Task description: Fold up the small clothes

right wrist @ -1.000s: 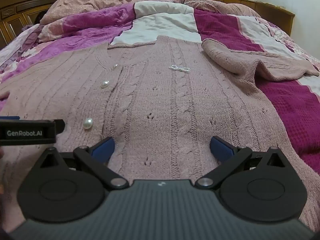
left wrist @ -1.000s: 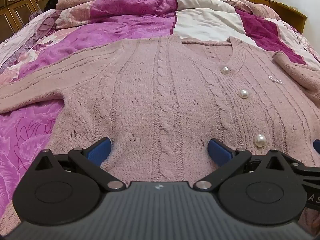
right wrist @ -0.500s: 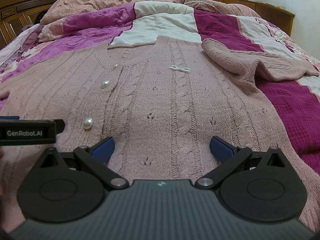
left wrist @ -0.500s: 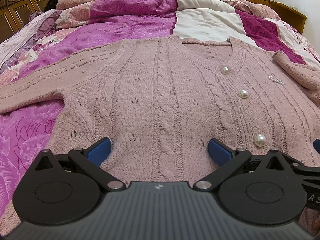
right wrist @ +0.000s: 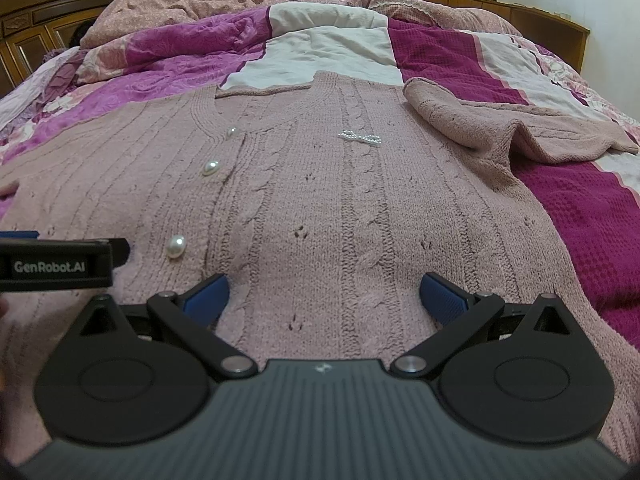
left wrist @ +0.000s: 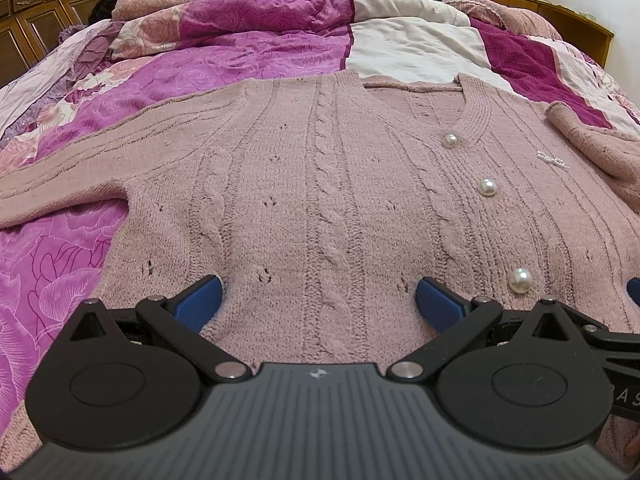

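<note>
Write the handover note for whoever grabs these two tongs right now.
Left tongs: open, empty, low over the hem of the pink cardigan.
Right tongs: open, empty, at the same hem, beside the left.
Cardigan lies face up and flat on the quilt, pearl buttons done up. Its left-side sleeve is stretched out straight; its right-side sleeve lies crumpled beside the body.
Done: spread out only.
Left: fold in both sleeves, then fold the body.
</note>
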Action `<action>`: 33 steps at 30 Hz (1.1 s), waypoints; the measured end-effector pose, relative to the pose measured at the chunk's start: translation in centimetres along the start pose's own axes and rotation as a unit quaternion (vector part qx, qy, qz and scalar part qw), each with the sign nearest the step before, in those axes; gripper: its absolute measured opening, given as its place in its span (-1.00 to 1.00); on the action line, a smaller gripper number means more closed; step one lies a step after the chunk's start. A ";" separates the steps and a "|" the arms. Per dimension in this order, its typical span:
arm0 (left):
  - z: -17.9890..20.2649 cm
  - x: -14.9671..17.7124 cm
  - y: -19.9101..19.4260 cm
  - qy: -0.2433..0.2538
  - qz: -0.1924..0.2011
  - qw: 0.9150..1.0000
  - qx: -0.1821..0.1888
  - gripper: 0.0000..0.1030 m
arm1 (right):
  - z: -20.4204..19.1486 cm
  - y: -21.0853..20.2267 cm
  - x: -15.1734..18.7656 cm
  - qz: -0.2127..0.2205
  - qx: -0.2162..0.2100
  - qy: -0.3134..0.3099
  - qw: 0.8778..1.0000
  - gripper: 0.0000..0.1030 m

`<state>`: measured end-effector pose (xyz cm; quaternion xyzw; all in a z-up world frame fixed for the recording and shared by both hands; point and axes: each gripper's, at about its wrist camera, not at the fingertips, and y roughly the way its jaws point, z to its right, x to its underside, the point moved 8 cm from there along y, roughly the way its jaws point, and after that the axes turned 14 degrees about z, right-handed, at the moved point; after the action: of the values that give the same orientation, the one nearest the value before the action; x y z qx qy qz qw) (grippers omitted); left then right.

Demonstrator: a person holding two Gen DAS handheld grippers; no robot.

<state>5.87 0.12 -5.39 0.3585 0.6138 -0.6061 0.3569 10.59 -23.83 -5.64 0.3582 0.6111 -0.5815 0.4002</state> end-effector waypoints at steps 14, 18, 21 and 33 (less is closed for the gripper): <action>0.0 0.0 0.0 0.001 0.001 1.000 0.000 1.00 | 0.0 0.0 0.0 0.000 0.000 -0.001 1.000 1.00; 0.0 0.0 0.0 0.001 0.001 1.000 -0.001 1.00 | 0.0 0.0 0.0 0.000 0.000 -0.001 1.000 1.00; 0.0 0.0 0.0 0.001 0.001 1.000 -0.001 1.00 | 0.0 0.0 0.0 0.000 0.000 -0.001 1.000 1.00; 0.0 0.0 -0.3 0.002 0.003 1.000 -0.001 1.00 | 0.0 0.0 0.0 0.001 0.001 -0.001 1.000 1.00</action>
<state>5.59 0.12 -5.22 0.3607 0.6140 -0.6040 0.3578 10.58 -23.86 -5.68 0.3579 0.6100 -0.5821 0.4011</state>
